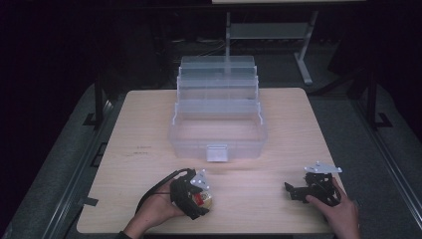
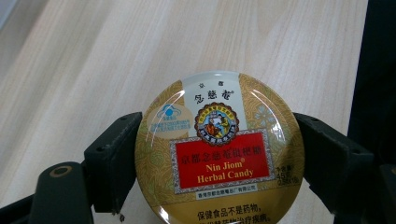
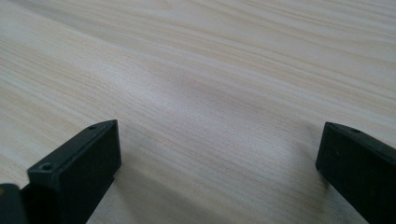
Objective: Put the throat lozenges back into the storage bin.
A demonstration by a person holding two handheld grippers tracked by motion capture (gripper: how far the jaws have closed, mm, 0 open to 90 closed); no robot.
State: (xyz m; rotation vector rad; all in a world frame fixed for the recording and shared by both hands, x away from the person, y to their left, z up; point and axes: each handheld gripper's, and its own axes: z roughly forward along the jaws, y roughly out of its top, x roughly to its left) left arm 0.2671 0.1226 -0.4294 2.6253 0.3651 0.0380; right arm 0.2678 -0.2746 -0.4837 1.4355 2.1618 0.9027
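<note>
Gripping the round candy tin (image 2: 219,151) between both jaws, the left gripper (image 1: 195,195) sits near the clear box's (image 1: 217,130) front; next, probably carrying it inside. The right gripper (image 1: 298,191) rests wide apart, holding nothing.

high view: above, forward-down | gripper views: close, along jaws | shared: table (image 1: 149,129)

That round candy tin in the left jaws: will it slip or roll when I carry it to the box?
The candy tin looks like rigid metal, so it probably won't flex. Its lid is glossy and the left gripper holds it by the curved rim, so it may slip or pivot. Set on edge it would likely roll; laid flat it should sit steady.
</note>
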